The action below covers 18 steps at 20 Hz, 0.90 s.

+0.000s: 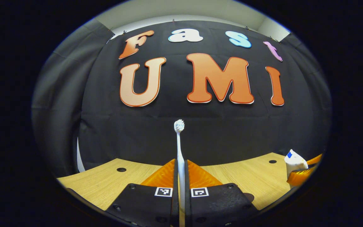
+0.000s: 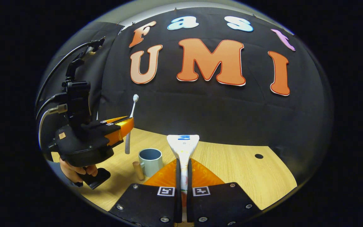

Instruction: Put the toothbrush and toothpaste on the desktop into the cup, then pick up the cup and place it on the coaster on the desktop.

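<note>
A black cloth wall hangs behind a pale wood-grain counter [image 2: 232,170] with small round dark holes in its top.

In the right gripper view, going from the left, a person's hand [image 2: 74,171] grips the handle of the left hand-held gripper [image 2: 128,124], which is raised above the counter with cables running up from its body. Its fingers are pressed on the handle of a slim white toothbrush [image 2: 132,108], held nearly upright, bristle head up, its lower end hanging above the counter. Just right of that lower end stands a small light-blue ceramic cup [image 2: 151,162] with a tan wooden handle, upright on the counter with its mouth open. Right of the cup, the right hand-held gripper [image 2: 183,167] pinches a white toothpaste tube [image 2: 183,146] between its two fingers; the tube's flat crimped end with a blue patch points away from the camera.

In the left gripper view, the left hand-held gripper [image 1: 180,170] sits at bottom centre, its fingers closed on the toothbrush [image 1: 179,142], which rises straight up against the cloth. At the far right edge the toothpaste tube [image 1: 295,162] shows above the counter [image 1: 106,183], caught in the right hand-held gripper [image 1: 304,173].
</note>
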### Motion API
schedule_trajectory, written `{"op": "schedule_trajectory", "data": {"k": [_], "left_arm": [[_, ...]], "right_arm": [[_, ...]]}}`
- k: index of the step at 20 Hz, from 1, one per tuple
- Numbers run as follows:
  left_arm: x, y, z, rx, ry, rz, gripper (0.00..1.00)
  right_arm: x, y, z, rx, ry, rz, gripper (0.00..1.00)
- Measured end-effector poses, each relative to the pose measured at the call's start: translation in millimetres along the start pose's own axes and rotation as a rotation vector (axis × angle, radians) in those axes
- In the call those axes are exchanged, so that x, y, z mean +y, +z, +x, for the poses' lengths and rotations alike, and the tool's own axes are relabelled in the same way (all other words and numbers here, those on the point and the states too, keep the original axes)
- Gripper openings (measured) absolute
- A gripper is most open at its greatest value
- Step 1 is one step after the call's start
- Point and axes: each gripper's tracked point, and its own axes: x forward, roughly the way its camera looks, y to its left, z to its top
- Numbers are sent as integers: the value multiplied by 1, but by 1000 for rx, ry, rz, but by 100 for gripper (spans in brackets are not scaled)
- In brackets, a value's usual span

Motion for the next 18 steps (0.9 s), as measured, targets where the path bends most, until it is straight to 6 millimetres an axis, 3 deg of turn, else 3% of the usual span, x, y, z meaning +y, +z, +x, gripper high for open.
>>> {"op": "schedule_trajectory", "data": {"k": [7,12,18], "left_arm": [[-14,-6,39,-51,-34,-41,7],[-23,-40,56,7,-65,-47,7],[-30,-82,64,106,-94,-61,7]], "right_arm": [[-12,-4,20,-21,-18,21,6],[-7,-1,36,-42,-14,41,6],[-9,15,46,-85,-19,53,6]]}}
